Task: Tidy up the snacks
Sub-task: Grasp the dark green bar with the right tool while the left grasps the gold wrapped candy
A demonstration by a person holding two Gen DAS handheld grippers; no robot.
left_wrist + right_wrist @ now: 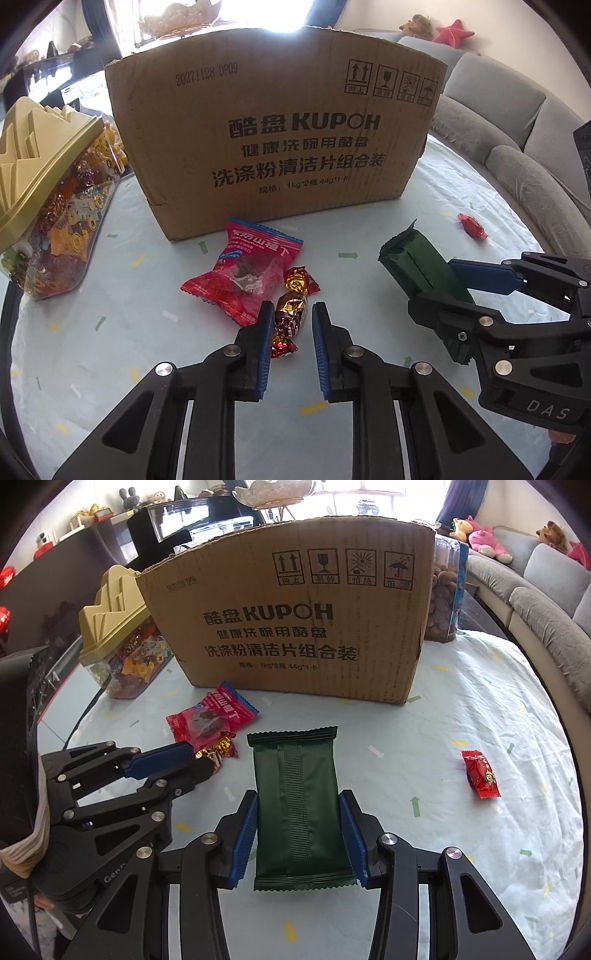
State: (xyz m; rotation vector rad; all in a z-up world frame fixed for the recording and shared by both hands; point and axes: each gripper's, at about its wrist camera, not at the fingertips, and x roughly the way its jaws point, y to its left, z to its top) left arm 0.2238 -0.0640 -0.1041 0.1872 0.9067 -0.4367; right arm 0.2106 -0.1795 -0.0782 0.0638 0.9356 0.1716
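A gold and red foil-wrapped candy (291, 314) lies on the pale tablecloth (110, 332) between the blue pads of my left gripper (292, 321), which is shut on it. A second foil candy (300, 281) sits just beyond, against a red snack packet (240, 280). My right gripper (298, 799) is shut on a dark green packet (301, 794), its pads pressing both long sides. In the left wrist view that gripper (436, 284) stands to the right, the green packet (417, 266) sticking out toward the box. A small red candy (480, 775) lies apart on the right.
A tall open cardboard box (295, 627) stands just behind the snacks. A clear jar with a gold lid (44, 192) full of sweets is at the left, another jar (445, 598) behind the box's right corner. A grey sofa (517, 110) curves past the table's far right edge.
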